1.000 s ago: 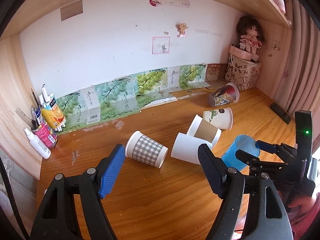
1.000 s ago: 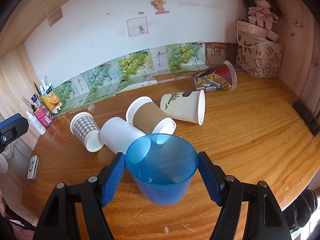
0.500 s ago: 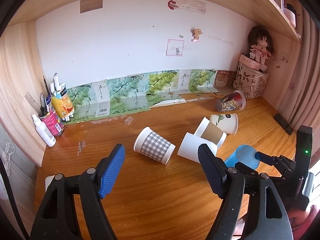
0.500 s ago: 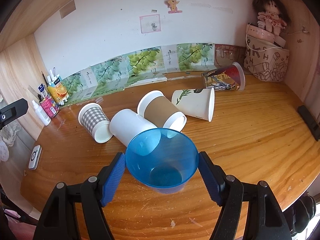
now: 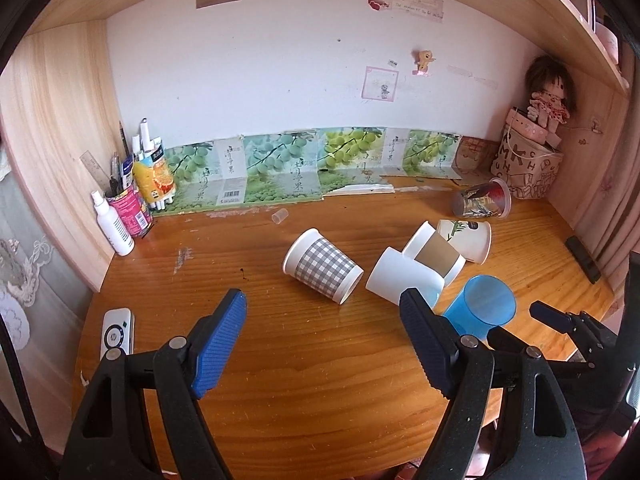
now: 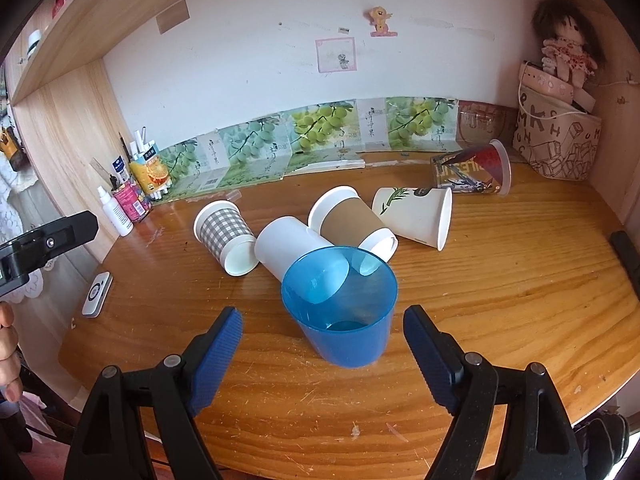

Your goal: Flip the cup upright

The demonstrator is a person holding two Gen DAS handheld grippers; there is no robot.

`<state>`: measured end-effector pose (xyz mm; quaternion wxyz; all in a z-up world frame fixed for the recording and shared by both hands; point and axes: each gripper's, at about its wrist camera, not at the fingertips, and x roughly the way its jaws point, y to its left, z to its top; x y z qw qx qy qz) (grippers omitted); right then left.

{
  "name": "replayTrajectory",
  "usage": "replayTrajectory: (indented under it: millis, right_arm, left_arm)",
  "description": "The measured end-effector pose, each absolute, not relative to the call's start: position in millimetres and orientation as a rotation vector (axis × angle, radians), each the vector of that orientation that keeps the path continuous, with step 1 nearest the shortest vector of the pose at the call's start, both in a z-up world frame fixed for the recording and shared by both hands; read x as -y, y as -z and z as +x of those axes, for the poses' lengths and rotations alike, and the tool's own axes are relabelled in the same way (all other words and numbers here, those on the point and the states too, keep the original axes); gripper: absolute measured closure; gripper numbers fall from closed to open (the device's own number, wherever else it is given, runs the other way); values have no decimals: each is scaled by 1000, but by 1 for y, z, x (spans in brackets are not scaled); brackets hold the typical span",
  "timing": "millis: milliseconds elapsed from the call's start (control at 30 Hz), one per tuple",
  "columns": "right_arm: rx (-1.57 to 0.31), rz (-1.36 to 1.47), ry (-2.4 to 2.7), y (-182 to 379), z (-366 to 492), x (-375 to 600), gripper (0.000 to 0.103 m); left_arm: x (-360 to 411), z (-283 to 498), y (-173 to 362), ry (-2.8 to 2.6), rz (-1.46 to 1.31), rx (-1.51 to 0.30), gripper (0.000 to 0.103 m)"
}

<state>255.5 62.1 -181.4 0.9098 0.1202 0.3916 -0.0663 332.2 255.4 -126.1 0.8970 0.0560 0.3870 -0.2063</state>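
A blue translucent plastic cup (image 6: 342,310) stands upright on the wooden desk (image 6: 500,300), mouth up; it also shows in the left wrist view (image 5: 482,306). My right gripper (image 6: 322,350) is open, its blue pads apart on either side of the cup and clear of it. My left gripper (image 5: 322,334) is open and empty above the desk's front. Behind the blue cup lie a plain white cup (image 6: 290,248), a brown-sleeved cup (image 6: 350,222), a grey checked cup (image 6: 226,236), a leaf-print cup (image 6: 416,214) and a red printed cup (image 6: 472,174), all on their sides.
A pen pot, a juice carton and a white spray bottle (image 5: 114,224) stand at the back left. A white remote (image 5: 116,332) lies at the front left edge. A patterned box with a doll (image 6: 560,144) fills the back right corner. A black object (image 6: 626,248) lies at the right edge.
My right gripper set the blue cup down upright on the desk, opened and drew back from it. My left gripper pulled back and rose, widening its view.
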Motion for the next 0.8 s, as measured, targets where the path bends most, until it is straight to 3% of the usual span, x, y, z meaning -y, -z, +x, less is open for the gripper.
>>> replayTrajectory:
  millis: [800]
  right_arm:
    - [-825,295,-22,89,126,28,16]
  left_arm:
    - [-165,203,92,264,-16,-953,14]
